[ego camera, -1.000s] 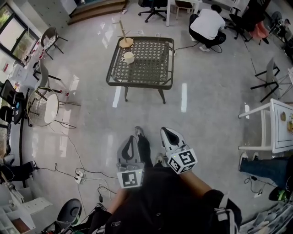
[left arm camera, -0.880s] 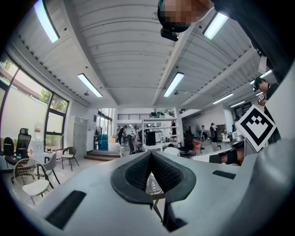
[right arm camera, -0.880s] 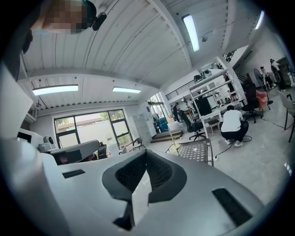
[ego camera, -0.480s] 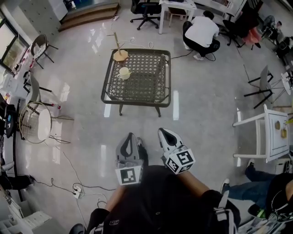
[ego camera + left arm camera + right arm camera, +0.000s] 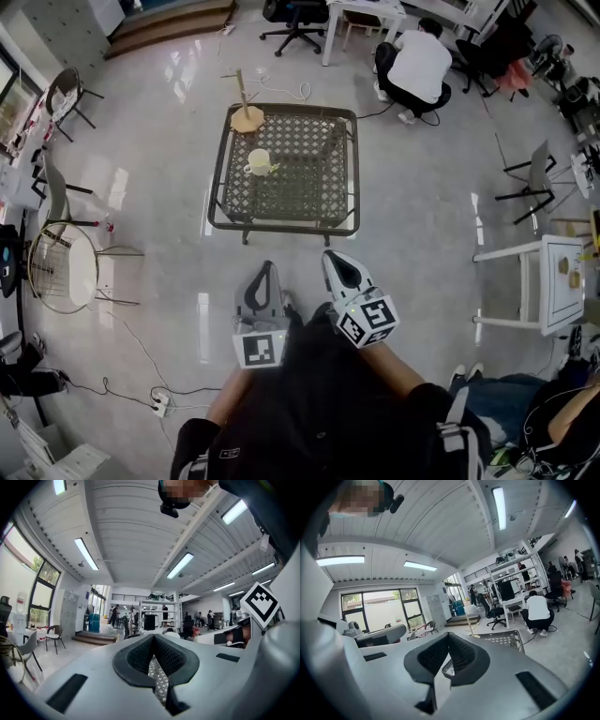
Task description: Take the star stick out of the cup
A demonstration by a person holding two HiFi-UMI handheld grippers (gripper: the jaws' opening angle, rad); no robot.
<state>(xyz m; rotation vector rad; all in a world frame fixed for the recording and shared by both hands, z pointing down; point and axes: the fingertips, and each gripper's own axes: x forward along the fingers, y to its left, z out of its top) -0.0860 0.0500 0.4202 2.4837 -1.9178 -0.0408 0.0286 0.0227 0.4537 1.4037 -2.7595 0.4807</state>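
A cream cup (image 5: pixel 260 162) with a handle stands on the left half of the dark wire-mesh table (image 5: pixel 309 187), well ahead of me. At the table's far left corner stands a round wooden base with an upright rod (image 5: pixel 246 105). No star stick can be made out at this distance. My left gripper (image 5: pixel 267 270) and right gripper (image 5: pixel 336 261) are held side by side close to my body, short of the table, both shut with nothing in them. The left gripper (image 5: pixel 153 639) shows pads touching at the tips, and so does the right gripper (image 5: pixel 448 637). The table (image 5: pixel 506 639) shows past it.
A person in a white shirt (image 5: pixel 419 61) crouches beyond the table's far right. Office chairs (image 5: pixel 295 14) stand at the back, a round wire chair (image 5: pixel 61 267) at the left, a white side table (image 5: pixel 553 286) at the right. Cables and a power strip (image 5: pixel 159 403) lie on the floor.
The table and cup sit lower and nearer in the head view than a second ago; I have come closer to them. Both grippers stay shut together in front of me.
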